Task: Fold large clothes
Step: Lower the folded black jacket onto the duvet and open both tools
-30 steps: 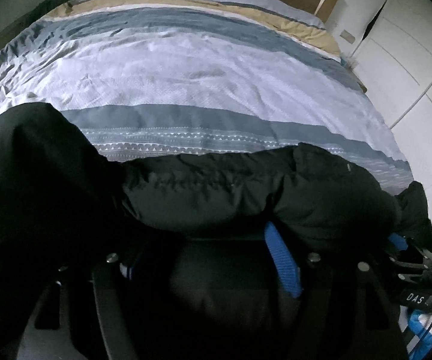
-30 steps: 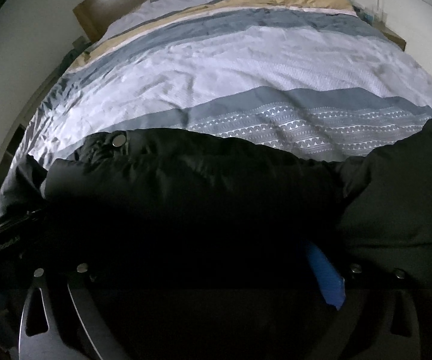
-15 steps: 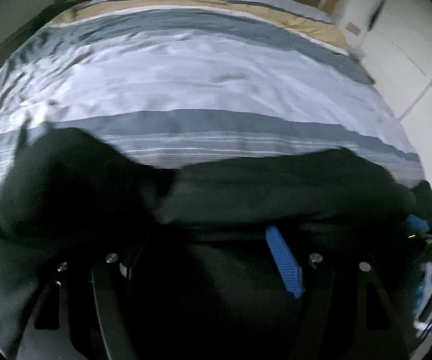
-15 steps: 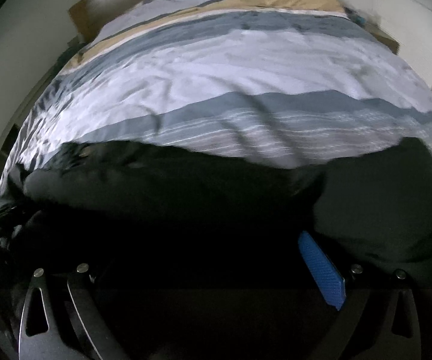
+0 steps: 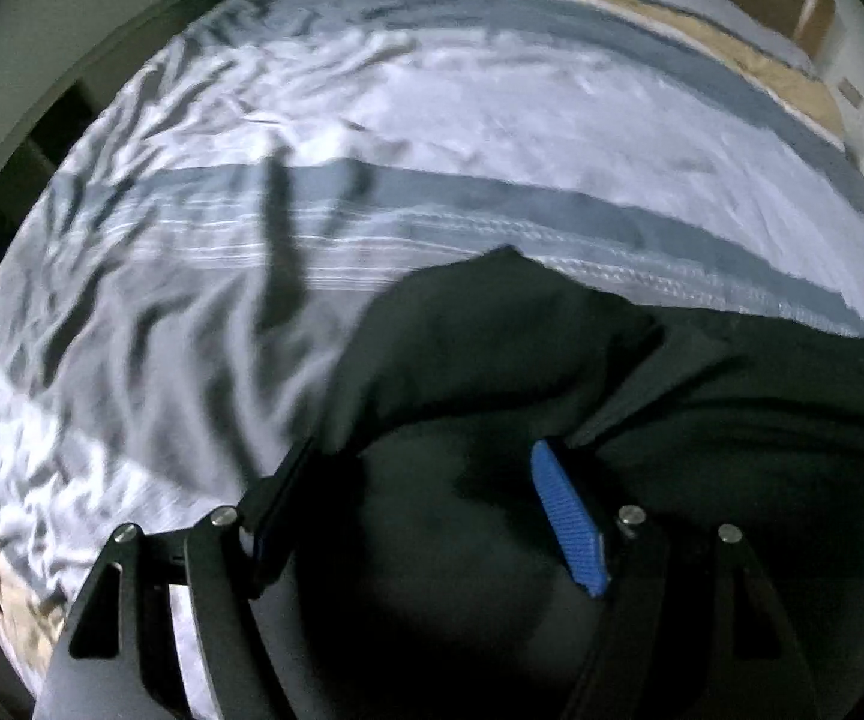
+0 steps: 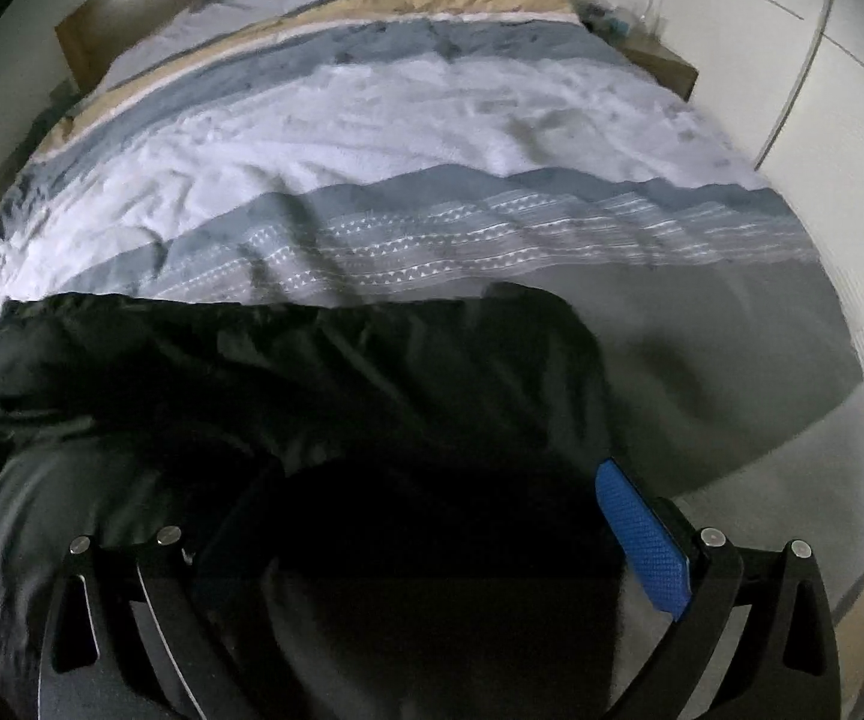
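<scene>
Black padded jacket (image 5: 552,372), soft and bulky, fabric looks slick. Left wrist view: left gripper (image 5: 426,498) clamped on a thick bunch of it, the rest spilling ahead of the fingers onto the striped duvet (image 5: 432,120). Right wrist view: right gripper (image 6: 408,516) likewise gripping jacket (image 6: 288,360) between its fingers. Best held at hem or seam; likely slips otherwise.

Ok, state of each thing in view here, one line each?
Jacket: black, bunched on the bed, bulky fabric between the jaws of both grippers.
Left gripper: jaws wide, filled with jacket fabric; grip looks on.
Right gripper: jaws wide, filled with jacket fabric; grip looks on.
Duvet: spread over the bed, wrinkled.
</scene>
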Available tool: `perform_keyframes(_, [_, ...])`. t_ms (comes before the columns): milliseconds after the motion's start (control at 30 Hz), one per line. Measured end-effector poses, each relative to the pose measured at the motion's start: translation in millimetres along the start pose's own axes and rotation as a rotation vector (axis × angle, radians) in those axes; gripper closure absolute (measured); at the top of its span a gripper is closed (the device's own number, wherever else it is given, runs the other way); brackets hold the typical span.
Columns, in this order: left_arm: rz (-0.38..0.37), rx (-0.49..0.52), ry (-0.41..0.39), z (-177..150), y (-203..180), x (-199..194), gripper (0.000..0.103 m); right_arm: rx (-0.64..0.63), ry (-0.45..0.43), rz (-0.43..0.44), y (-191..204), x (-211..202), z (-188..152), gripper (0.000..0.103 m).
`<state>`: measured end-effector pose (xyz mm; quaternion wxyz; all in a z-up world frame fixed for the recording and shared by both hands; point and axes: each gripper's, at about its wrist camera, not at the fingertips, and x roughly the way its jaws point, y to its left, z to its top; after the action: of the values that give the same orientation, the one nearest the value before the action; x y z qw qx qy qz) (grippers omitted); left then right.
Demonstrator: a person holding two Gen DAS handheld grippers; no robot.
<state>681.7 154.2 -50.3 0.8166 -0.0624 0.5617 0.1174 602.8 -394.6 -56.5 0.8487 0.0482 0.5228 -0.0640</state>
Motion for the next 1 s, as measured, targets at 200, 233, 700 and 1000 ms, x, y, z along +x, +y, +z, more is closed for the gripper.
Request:
perform_keyframes(200, [-0.131,0.002,-0.109,-32,5,-48,0.031,-0.007,-0.079,0.08,19,-47,-18,0.001])
perform_keyframes(233, [-0.154,0.022,-0.112,-40,1,-49,0.031,-0.021,-0.088,0.1,28,-52,-23,0.001])
perform_keyframes(700, [-0.115,0.057,-0.094,-82,-12,-33,0.031,-0.107,-0.011,0.111,66,-20,-60,0.001])
perform_keyframes(1000, [-0.127,0.055,-0.129,-105,-4,-59,0.031,-0.057,0.015,0.036,42,-38,-75,0.0])
